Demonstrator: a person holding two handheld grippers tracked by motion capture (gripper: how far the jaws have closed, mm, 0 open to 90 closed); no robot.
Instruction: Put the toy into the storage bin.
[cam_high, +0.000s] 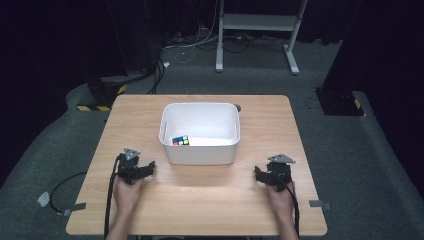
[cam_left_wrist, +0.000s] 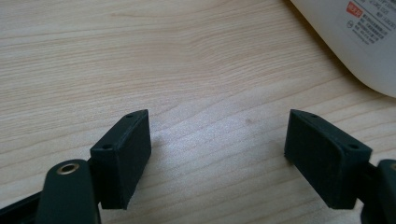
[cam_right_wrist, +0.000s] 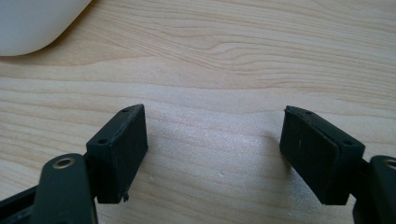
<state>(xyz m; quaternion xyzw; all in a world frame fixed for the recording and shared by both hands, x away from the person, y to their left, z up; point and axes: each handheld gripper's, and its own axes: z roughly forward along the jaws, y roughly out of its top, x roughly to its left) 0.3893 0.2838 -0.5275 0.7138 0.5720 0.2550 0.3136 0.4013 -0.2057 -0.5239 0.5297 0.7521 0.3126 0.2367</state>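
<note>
Pale wood tabletop (cam_high: 200, 200) under everything. White tub (cam_high: 200, 131) at the centre, a colourful puzzle cube (cam_high: 180, 140) lying inside at its front left. Left gripper (cam_high: 150, 166) resting just beside the tub's front left corner, jaws spread wide over bare wood, empty; tub's rounded wall (cam_left_wrist: 359, 42) close at the upper right of its own view. Right gripper (cam_high: 257, 173) near the front right corner, jaws likewise wide apart, holding nothing; tub's edge (cam_right_wrist: 37, 23) at upper left there.
</note>
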